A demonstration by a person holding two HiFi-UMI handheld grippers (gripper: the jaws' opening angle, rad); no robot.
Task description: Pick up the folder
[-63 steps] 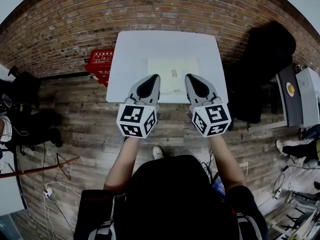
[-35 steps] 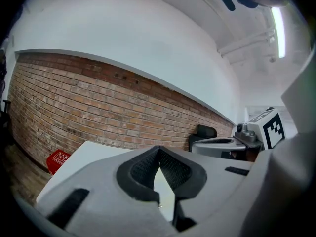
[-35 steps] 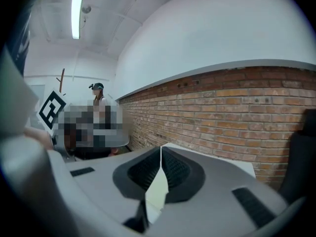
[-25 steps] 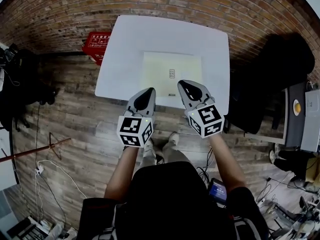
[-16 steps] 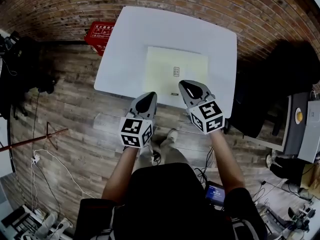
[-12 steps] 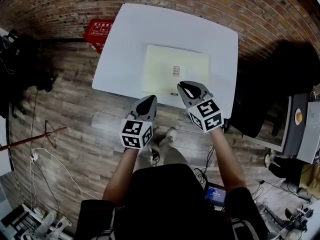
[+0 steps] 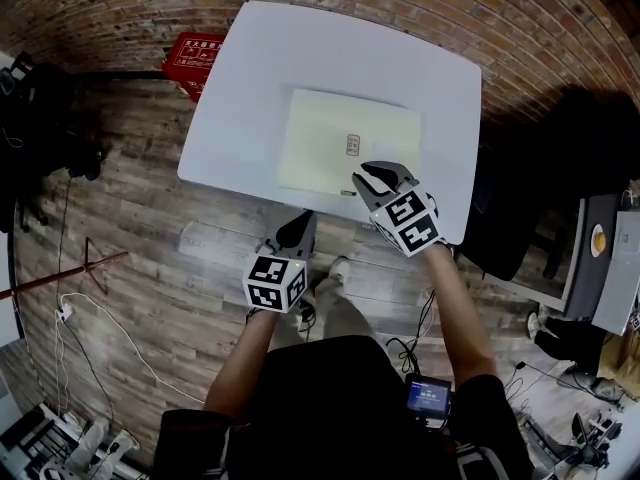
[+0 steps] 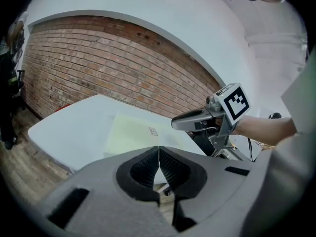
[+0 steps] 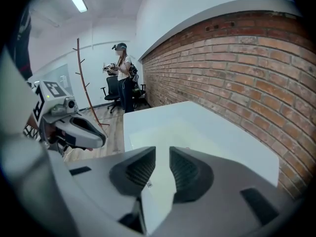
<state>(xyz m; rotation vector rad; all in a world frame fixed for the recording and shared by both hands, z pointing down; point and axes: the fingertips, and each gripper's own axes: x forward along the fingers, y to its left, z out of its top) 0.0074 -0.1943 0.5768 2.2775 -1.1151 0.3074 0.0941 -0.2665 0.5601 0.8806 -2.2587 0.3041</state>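
Observation:
A pale yellow-green folder (image 7: 345, 143) with a small label lies flat on the white table (image 7: 250, 88). My right gripper (image 7: 375, 175) hovers over the folder's near right corner. Its jaws have just been opening and stand a little apart (image 9: 162, 157) with nothing between them; the folder (image 9: 163, 132) shows through the gap. My left gripper (image 7: 298, 230) hangs in front of the table's near edge, over the wooden floor, with its pads pressed together (image 8: 158, 152) and empty. In the left gripper view the folder (image 8: 136, 132) lies ahead, and the right gripper (image 8: 175, 124) is to the right.
A red box (image 7: 195, 53) sits on the floor by the table's far left corner. The brick wall (image 7: 400, 8) runs behind the table. A dark bulky shape (image 7: 560, 158) stands to the right. A person (image 9: 121, 73) and a wooden coat stand (image 9: 84, 78) are farther off.
Both grippers have sunk. The left one dropped below the table's near edge; the right one came down over the folder's near right corner, and its jaws parted slightly.

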